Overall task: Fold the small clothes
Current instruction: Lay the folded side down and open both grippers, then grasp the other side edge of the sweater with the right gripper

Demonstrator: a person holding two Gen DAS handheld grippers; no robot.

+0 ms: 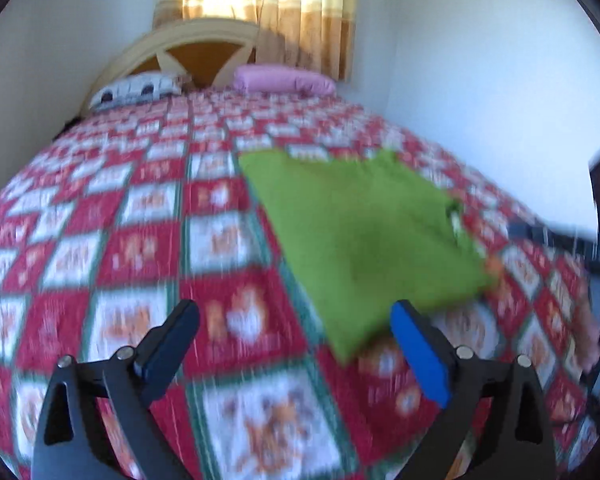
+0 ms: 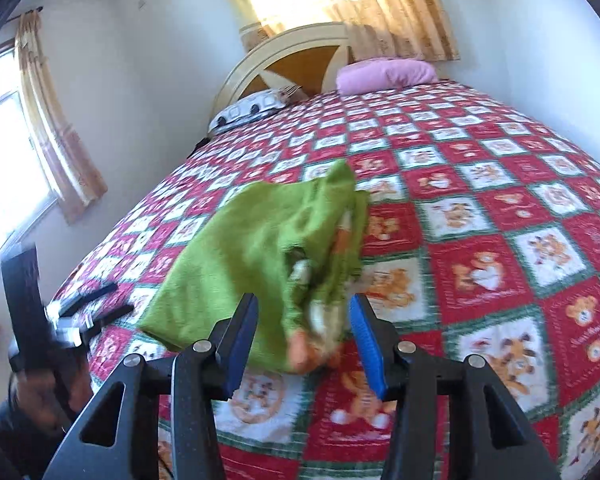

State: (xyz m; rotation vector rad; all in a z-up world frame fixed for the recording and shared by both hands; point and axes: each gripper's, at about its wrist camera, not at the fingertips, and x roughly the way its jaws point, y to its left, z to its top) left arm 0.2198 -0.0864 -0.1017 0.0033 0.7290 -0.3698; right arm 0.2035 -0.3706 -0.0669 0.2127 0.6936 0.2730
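A small green garment (image 1: pixel 359 236) lies on the red-and-white checked bedspread (image 1: pixel 140 248), flat on its left part. In the right wrist view the garment (image 2: pixel 260 256) is bunched and lifted on its right side, with an orange and white print showing. My left gripper (image 1: pixel 296 312) is open and empty, just short of the garment's near edge. My right gripper (image 2: pixel 303 306) is open, its blue pads on either side of the bunched near corner, not clamped. The right gripper shows blurred at the far right of the left wrist view (image 1: pixel 559 240). The left gripper shows at the left of the right wrist view (image 2: pixel 92 308).
A pink pillow (image 1: pixel 284 78) and a white patterned pillow (image 1: pixel 136 88) lie at the headboard (image 1: pixel 188 44). White walls flank the bed. A curtained window (image 2: pixel 40 128) is on the left wall. The bedspread (image 2: pixel 499 220) stretches to the right of the garment.
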